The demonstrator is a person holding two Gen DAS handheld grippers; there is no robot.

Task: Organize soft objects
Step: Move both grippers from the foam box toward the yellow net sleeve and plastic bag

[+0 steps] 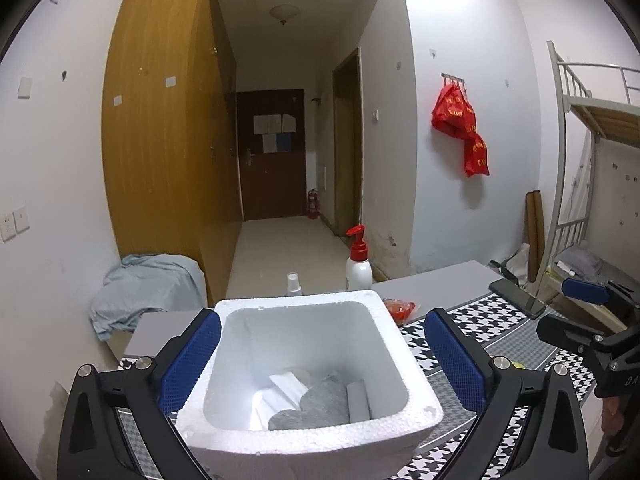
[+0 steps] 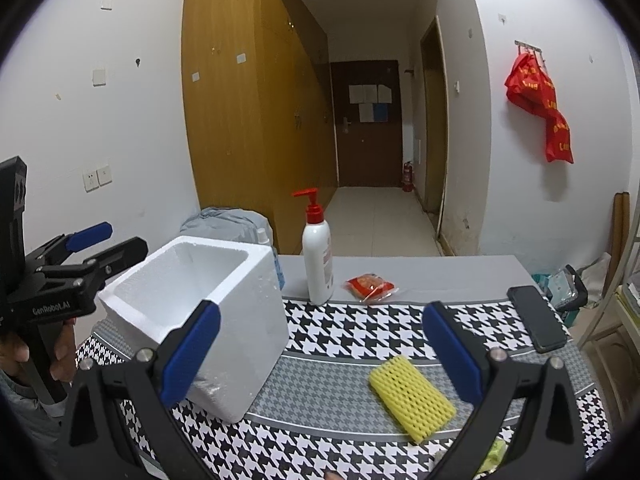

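Left gripper (image 1: 322, 364) jaws are standing spread wide, empty, straddling the white foam box (image 1: 312, 376) from above without the blue pads pressing on its walls. Right gripper (image 2: 320, 360) jaws are also hanging released, nothing between them, pointing over the houndstooth cloth (image 2: 360, 332) on the table (image 2: 420, 270), with the yellow foam net sleeve (image 2: 412, 396) lying just ahead and slightly right of centre. Inside the box, soft items are already sitting at the bottom: a grey cloth-like piece (image 1: 316, 404), something white and folded (image 1: 288, 384), and a grey block (image 1: 358, 400) against the right wall. So the task is looking partly done; the yellow sleeve is waiting outside the box, and a pale green scrap (image 2: 496, 450) at the lower right edge is too cut off to identify. A red packet (image 2: 370, 286), pump bottle (image 2: 318, 256) and phone (image 2: 538, 318) are sitting further back on the table, probably not part of the sorting. Next move likely falling to the right gripper, taking the sleeve to the box.
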